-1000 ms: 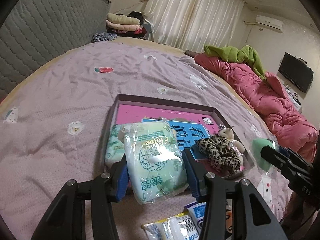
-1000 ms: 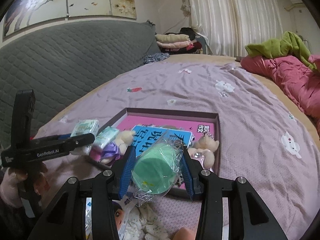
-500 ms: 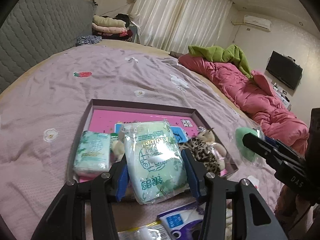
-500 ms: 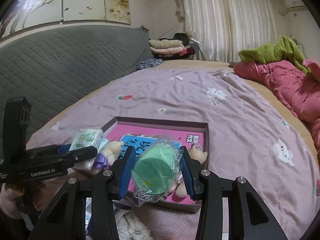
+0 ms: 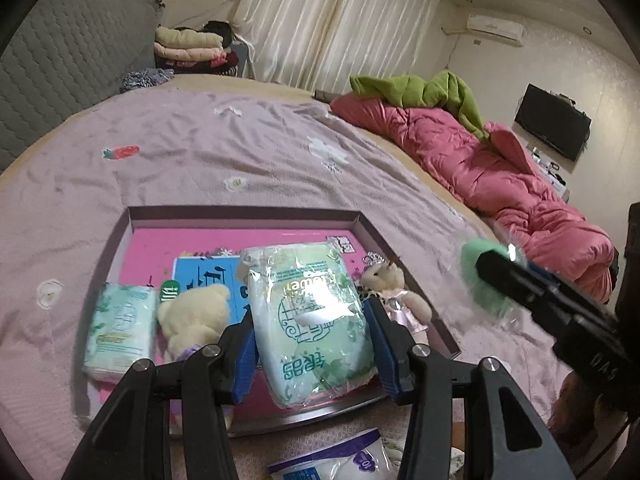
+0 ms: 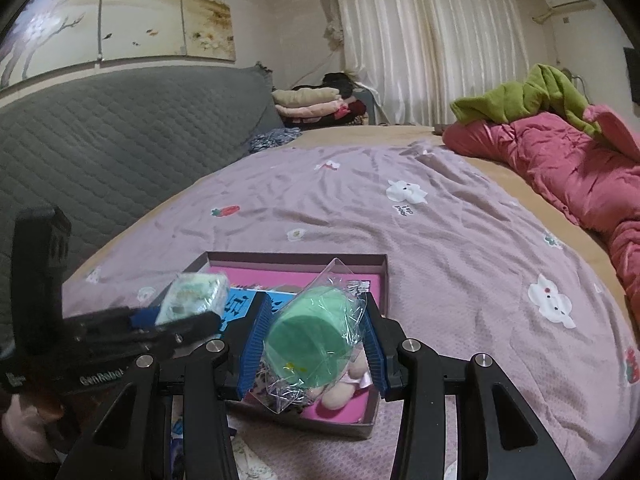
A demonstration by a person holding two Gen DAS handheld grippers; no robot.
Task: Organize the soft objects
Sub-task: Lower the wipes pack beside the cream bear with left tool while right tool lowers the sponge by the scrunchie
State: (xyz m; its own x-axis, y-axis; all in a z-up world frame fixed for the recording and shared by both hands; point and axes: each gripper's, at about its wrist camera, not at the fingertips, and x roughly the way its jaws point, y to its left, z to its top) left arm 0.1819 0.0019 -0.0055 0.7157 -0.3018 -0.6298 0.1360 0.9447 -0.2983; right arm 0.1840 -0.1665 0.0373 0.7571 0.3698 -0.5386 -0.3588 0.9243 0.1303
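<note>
My left gripper (image 5: pixel 310 340) is shut on a pale green tissue pack (image 5: pixel 312 320) and holds it over the near part of the brown box (image 5: pixel 244 213) with the pink floor. Inside the box lie a second tissue pack (image 5: pixel 120 330), a cream teddy bear (image 5: pixel 192 316) and a small plush doll (image 5: pixel 394 292). My right gripper (image 6: pixel 314 340) is shut on a green sponge in clear wrap (image 6: pixel 310 338), above the near right corner of the same box (image 6: pixel 296 258). Each gripper shows in the other's view: the right gripper (image 5: pixel 516 276) and the left gripper (image 6: pixel 152 328).
The box sits on a lilac bedspread (image 5: pixel 240 148). A pink duvet (image 5: pixel 500 168) with a green blanket (image 5: pixel 424 92) lies along the right. A grey padded headboard (image 6: pixel 112 136) is at the left, folded clothes (image 5: pixel 192 48) at the back. More packets (image 5: pixel 340 460) lie by the near edge.
The left gripper has slid across the near side of the box with the tissue pack, bringing the teddy bear into sight. The right gripper with the sponge has drifted slightly.
</note>
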